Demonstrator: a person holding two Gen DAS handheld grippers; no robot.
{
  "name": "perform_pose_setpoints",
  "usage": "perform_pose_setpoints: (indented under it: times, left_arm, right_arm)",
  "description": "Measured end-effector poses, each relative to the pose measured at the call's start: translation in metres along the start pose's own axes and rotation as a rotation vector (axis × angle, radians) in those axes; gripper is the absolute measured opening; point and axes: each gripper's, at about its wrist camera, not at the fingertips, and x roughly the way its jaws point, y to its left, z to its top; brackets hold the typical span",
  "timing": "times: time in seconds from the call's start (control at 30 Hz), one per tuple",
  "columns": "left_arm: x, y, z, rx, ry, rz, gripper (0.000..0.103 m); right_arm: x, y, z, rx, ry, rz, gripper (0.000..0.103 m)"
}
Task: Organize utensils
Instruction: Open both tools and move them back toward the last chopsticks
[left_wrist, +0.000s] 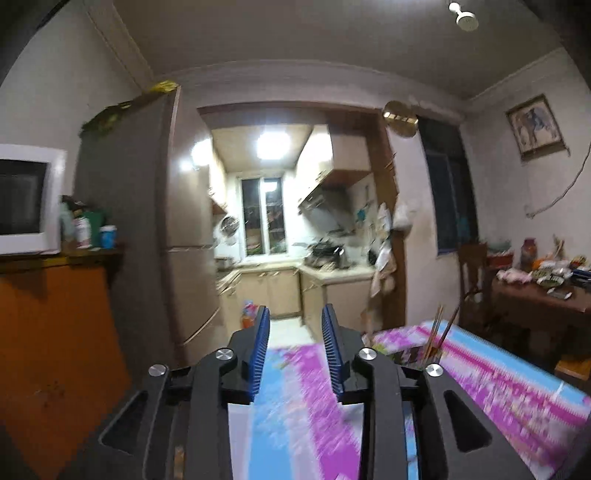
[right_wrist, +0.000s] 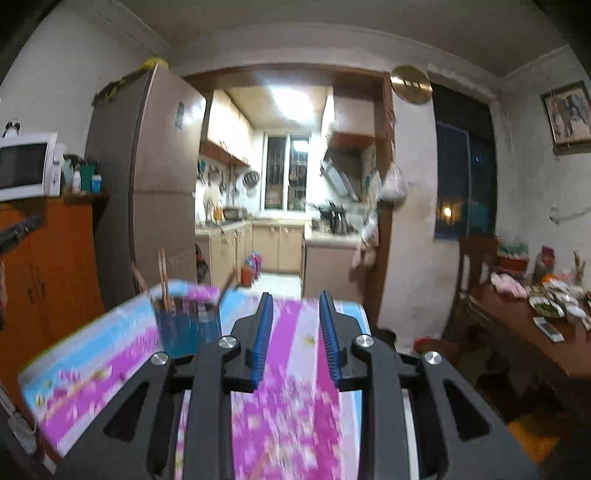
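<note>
A blue utensil holder stands on the table with the pink and blue flowered cloth, left of my right gripper. Several wooden chopsticks stick up out of it. In the left wrist view the chopsticks rise just right of my left gripper, and the holder is mostly hidden behind the gripper's right finger. Both grippers hang over the cloth with a clear gap between their blue pads and nothing between them. Both views are blurred.
A tall fridge and an orange cabinet bearing a microwave stand on the left. On the right are a wooden chair and a dark side table with dishes. A doorway straight ahead opens onto the kitchen.
</note>
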Motion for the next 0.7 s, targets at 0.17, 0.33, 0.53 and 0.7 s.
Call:
perform_pose_setpoints:
  times: [0.17, 0.33, 0.53, 0.7]
  left_arm:
    - [-0.046, 0.000, -0.059, 0.112, 0.126, 0.074, 0.035]
    - [-0.073, -0.019, -0.128, 0.170, 0.281, 0.091, 0.035]
    - [-0.101, -0.045, -0.197, 0.149, 0.404, 0.048, 0.035]
    - [-0.121, -0.068, -0.226, 0.169, 0.414, 0.049, 0.035]
  right_arm:
    - [-0.032, 0.001, -0.056, 0.015, 0.112, -0.051, 0.025]
    - [-0.052, 0.009, -0.103, 0.079, 0.209, -0.062, 0.025]
    - [-0.067, 0.051, -0.151, 0.058, 0.286, -0.023, 0.025]
    - [-0.066, 0.092, -0.185, 0.014, 0.349, 0.067, 0.025]
